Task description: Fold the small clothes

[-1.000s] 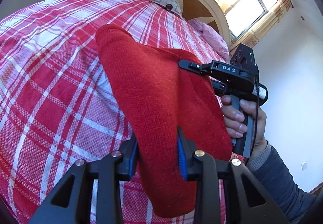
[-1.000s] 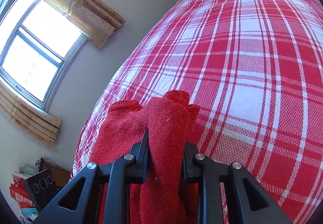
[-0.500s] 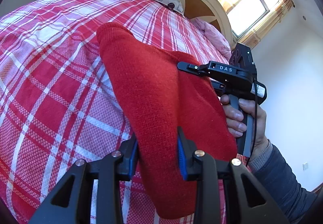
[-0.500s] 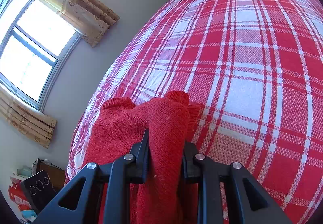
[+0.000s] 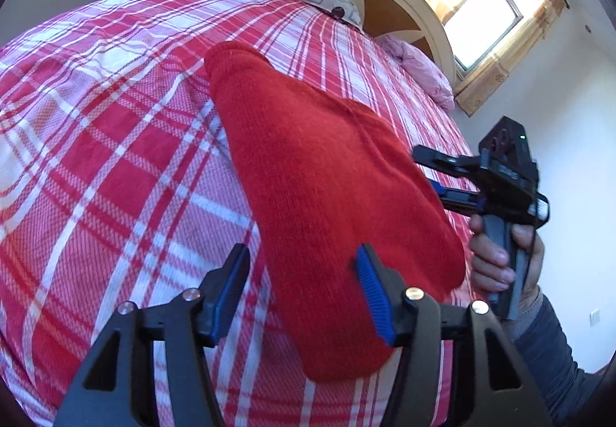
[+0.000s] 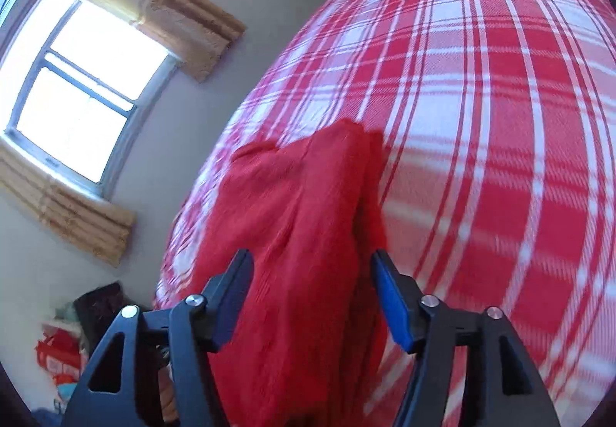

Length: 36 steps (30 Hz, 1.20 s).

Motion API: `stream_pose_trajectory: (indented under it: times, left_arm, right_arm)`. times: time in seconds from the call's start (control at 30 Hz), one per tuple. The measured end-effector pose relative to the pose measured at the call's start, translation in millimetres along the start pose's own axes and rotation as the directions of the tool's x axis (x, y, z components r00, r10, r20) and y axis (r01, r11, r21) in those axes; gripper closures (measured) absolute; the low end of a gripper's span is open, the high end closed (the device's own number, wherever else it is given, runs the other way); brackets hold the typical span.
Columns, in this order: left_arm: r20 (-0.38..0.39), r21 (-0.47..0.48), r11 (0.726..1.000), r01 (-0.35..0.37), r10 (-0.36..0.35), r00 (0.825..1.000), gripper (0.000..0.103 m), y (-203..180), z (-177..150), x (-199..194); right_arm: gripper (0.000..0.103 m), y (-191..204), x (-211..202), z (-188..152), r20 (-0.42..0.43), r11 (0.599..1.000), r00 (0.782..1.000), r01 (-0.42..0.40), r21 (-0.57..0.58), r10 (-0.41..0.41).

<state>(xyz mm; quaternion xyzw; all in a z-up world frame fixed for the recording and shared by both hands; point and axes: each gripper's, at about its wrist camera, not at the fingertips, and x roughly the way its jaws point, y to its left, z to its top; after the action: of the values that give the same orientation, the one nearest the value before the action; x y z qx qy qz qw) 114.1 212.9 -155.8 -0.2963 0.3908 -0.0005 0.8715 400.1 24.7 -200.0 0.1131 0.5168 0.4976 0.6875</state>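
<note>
Lying between both claws: red knit garment (image 5: 327,196) | left claw (image 5: 304,288) wide | right claw (image 6: 313,296) wide, apparently untouching

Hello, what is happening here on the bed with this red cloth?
A person is folding a small red knit garment on a bed with a red and white plaid cover, using a handheld gripper in each hand. The garment lies folded on the cover. The left gripper is open, its fingers on either side of the near end without pinching it. The right gripper is open too, with the fabric between its fingers. So the garment appears released, not held.
</note>
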Motion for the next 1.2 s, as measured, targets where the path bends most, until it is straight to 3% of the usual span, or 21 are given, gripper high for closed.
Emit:
stream_pose_trajectory:
  times: [0.1, 0.2, 0.27, 0.4, 0.5, 0.53, 0.6, 0.63, 0.7, 0.77, 0.87, 0.97, 1.2]
  left_arm:
    - [-0.009, 0.007, 1.000, 0.002, -0.002, 1.000, 0.040, -3.0, -13.8, 0.8]
    - [-0.032, -0.036, 0.999, 0.018, -0.019, 0.999, 0.040, -0.4, -17.5, 4.2]
    - [-0.074, -0.065, 0.997, 0.050, -0.055, 0.996, 0.040, -2.2, -18.4, 9.0]
    - [-0.051, 0.044, 0.997, -0.063, 0.066, 0.997, 0.038, -23.0, -26.9, 3.6]
    - [0.036, 0.123, 0.969, -0.215, 0.212, 0.977, 0.024, -34.4, -31.3, -16.5]
    - [0.081, 0.149, 0.952, -0.267, 0.257, 0.963, 0.021, -37.7, -32.6, -25.8]
    - [0.174, 0.185, 0.913, -0.364, 0.334, 0.926, 0.010, -44.7, -36.2, -46.5]
    - [0.216, 0.192, 0.897, -0.398, 0.357, 0.909, 0.007, -48.1, -38.2, -57.7]
    - [0.280, 0.192, 0.876, -0.442, 0.383, 0.880, 0.004, -55.0, -38.9, -73.6]
    - [0.337, 0.191, 0.865, -0.465, 0.387, 0.858, 0.004, -61.7, -39.3, -88.4]
    - [0.414, 0.206, 0.856, -0.475, 0.363, 0.835, 0.003, -76.1, -37.8, -107.4]
    - [0.455, 0.223, 0.854, -0.470, 0.335, 0.825, 0.001, -88.2, -36.8, -121.5]
    - [0.487, 0.236, 0.854, -0.463, 0.309, 0.817, 0.001, -106.6, -41.5, -131.7]
  right_arm:
    - [0.039, 8.1, -10.4, -36.3, -0.045, 0.999, 0.999, -0.026, -0.043, 0.024]
    - [0.043, 11.8, -6.5, -70.2, -0.095, 0.996, 0.994, 0.048, -0.070, -0.055]
    - [0.047, 20.2, -9.3, -82.5, -0.069, 0.986, 0.991, 0.108, -0.123, -0.117]
    - [0.047, 17.4, -22.0, -83.9, 0.002, 0.979, 0.983, 0.186, -0.083, -0.186]
    - [0.047, 30.8, -50.8, -96.5, 0.110, 0.976, 0.974, 0.206, -0.074, -0.197]
    - [0.046, 38.8, -58.7, -101.3, 0.146, 0.969, 0.965, 0.231, -0.091, -0.217]
    - [0.043, 66.2, -76.9, -115.9, 0.252, 0.927, 0.920, 0.343, -0.154, -0.299]
    - [0.040, 81.9, -84.5, -124.6, 0.310, 0.896, 0.888, 0.406, -0.182, -0.340]
    - [0.037, 116.9, -99.2, -145.6, 0.443, 0.816, 0.801, 0.534, -0.222, -0.403]
    - [0.036, 140.2, -110.4, -163.0, 0.527, 0.766, 0.740, 0.598, -0.233, -0.418]
    - [0.034, 167.2, -119.4, -176.4, 0.581, 0.745, 0.705, 0.624, -0.237, -0.406]
    - [0.033, 188.5, -130.5, -183.9, 0.609, 0.737, 0.690, 0.631, -0.240, -0.392]
    - [0.033, 213.0, -145.0, -201.0, 0.631, 0.728, 0.682, 0.634, -0.260, -0.369]
